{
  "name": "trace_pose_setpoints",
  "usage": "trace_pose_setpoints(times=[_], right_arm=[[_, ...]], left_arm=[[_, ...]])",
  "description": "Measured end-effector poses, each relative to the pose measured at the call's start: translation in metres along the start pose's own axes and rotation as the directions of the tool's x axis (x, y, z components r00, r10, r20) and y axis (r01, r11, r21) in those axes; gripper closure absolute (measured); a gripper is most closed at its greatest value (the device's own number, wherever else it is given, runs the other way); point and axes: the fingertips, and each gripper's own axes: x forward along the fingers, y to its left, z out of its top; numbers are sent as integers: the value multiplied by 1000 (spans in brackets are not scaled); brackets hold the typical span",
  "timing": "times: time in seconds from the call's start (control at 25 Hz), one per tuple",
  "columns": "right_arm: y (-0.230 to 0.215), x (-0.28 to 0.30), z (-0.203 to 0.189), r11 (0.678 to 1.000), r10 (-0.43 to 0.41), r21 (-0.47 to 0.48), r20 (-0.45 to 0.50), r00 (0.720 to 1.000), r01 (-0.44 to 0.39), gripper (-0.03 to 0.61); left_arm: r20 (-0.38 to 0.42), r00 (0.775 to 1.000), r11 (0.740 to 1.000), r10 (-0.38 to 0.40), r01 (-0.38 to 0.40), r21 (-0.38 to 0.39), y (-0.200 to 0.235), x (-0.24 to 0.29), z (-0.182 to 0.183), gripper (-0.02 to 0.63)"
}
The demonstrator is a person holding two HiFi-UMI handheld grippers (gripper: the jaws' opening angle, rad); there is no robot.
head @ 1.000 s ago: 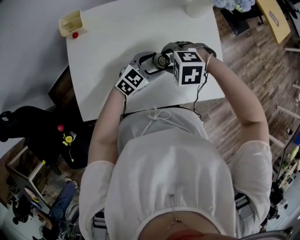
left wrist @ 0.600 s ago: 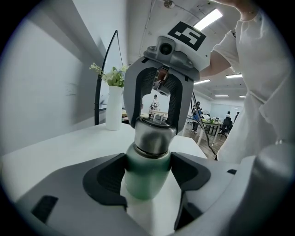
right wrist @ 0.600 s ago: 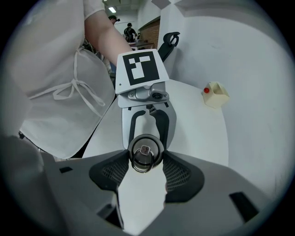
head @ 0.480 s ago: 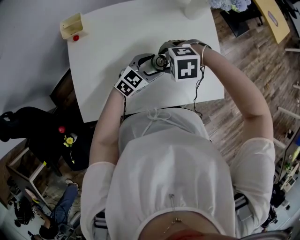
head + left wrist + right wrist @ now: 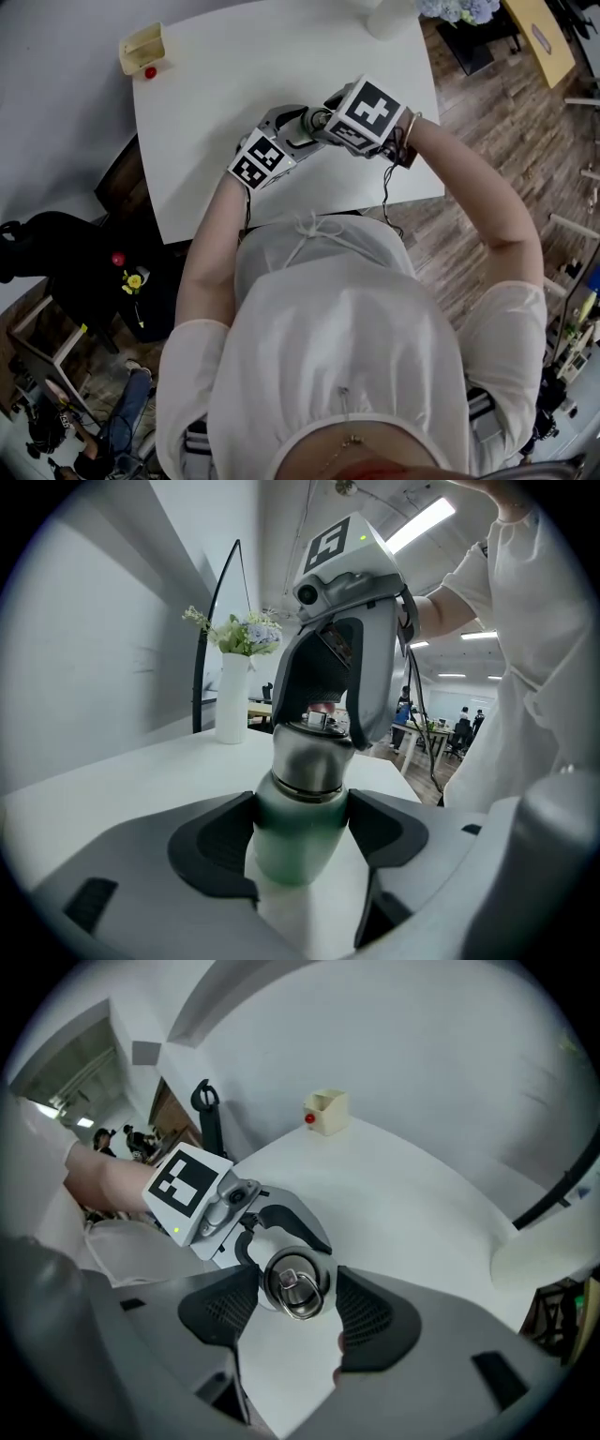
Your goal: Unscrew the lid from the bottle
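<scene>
A bottle (image 5: 295, 832) with a pale green body and a steel lid (image 5: 307, 757) stands on the white table (image 5: 234, 75). My left gripper (image 5: 300, 846) is shut on the bottle's body, one pad pressed on each side. My right gripper (image 5: 289, 1305) comes down from above, and the ringed lid (image 5: 295, 1283) sits between its pads. Its jaws are opening, and the pads stand just beside the lid's rim. In the head view both grippers meet near the table's front edge, with the left gripper (image 5: 302, 124) at the left and the right gripper (image 5: 330, 117) over the bottle.
A small cream box (image 5: 142, 47) with a red ball beside it sits at the table's far left corner. A white vase (image 5: 232, 700) with flowers stands at the far right. Wooden floor lies past the table's right edge.
My right gripper has turned over the lid, and its marker cube has swung up and to the right. The left gripper and the bottle have stayed put.
</scene>
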Motion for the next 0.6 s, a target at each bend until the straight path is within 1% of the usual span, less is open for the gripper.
trace_pose_setpoints(times=[0.12, 0.2, 0.28, 0.44, 0.52, 0.6], right_arm=[[1, 4, 1, 999, -17, 27, 6, 1000, 17, 341], [1, 5, 1, 1000, -19, 13, 2, 1000, 19, 339], [0, 3, 0, 1000, -17, -22, -6, 1000, 17, 339], [2, 4, -1, 988, 4, -157, -41, 999, -11, 339], [7, 5, -1, 965, 30, -259, -71, 997, -48, 339], [11, 4, -1, 926, 48, -366, -119, 992, -89, 339]], left_arm=[[-1, 1000, 1000, -1, 1, -4, 1, 0, -2, 282], [1, 1000, 1000, -3, 3, -7, 1, 1, -1, 281], [1, 1000, 1000, -3, 3, -11, 0, 2, 0, 281], [-9, 1000, 1000, -1, 1, -15, 0, 3, 0, 281], [-14, 1000, 1000, 3, -3, -8, 1, 3, 0, 281], [-15, 1000, 1000, 6, -6, -2, 2, 3, -1, 281]])
